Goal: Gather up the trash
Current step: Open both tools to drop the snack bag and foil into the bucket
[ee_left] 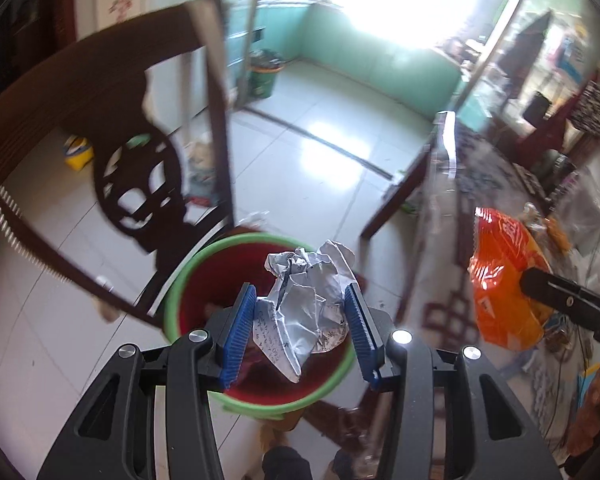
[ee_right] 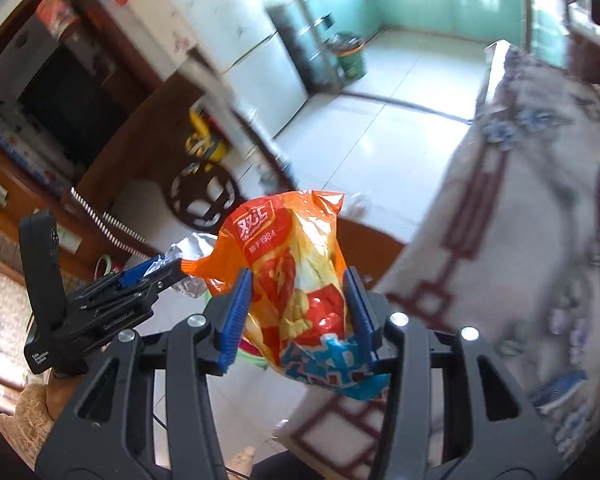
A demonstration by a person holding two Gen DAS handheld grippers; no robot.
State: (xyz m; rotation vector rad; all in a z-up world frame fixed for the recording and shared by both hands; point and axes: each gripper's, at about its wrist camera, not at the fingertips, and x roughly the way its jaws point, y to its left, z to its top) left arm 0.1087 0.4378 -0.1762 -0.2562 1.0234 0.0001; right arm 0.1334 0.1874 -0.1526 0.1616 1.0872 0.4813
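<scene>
Bin (ee_left: 180, 280): round, green rim, red inside, on the tiled floor at lower centre of the left wrist view. What lies in it cannot be made out; the inside is mostly hidden by paper and gripper.

Left gripper (ee_left: 300, 332): blue pads narrowed onto a crumpled sheet of paper (ee_left: 304, 300), gripped from both sides. Paper hangs directly above the bin opening, not touching the rim. Long axis roughly up-down in frame; crumpled bulk toward the top, a flatter corner with handwriting pointing down toward the lower centre.

Right gripper (ee_right: 298, 316): pads closed on an orange snack bag (ee_right: 300, 280), held in the air at frame centre. Bag's long axis runs up-down, leaning slightly; orange crimped end at top, blue printed end at bottom, past the pads.

Left wrist view: bag (ee_left: 500, 276) sits at right, beside the bin, over the patterned tablecloth (ee_left: 460, 168). Dark wooden chair (ee_left: 140, 152) at left, just beside the bin.
</scene>
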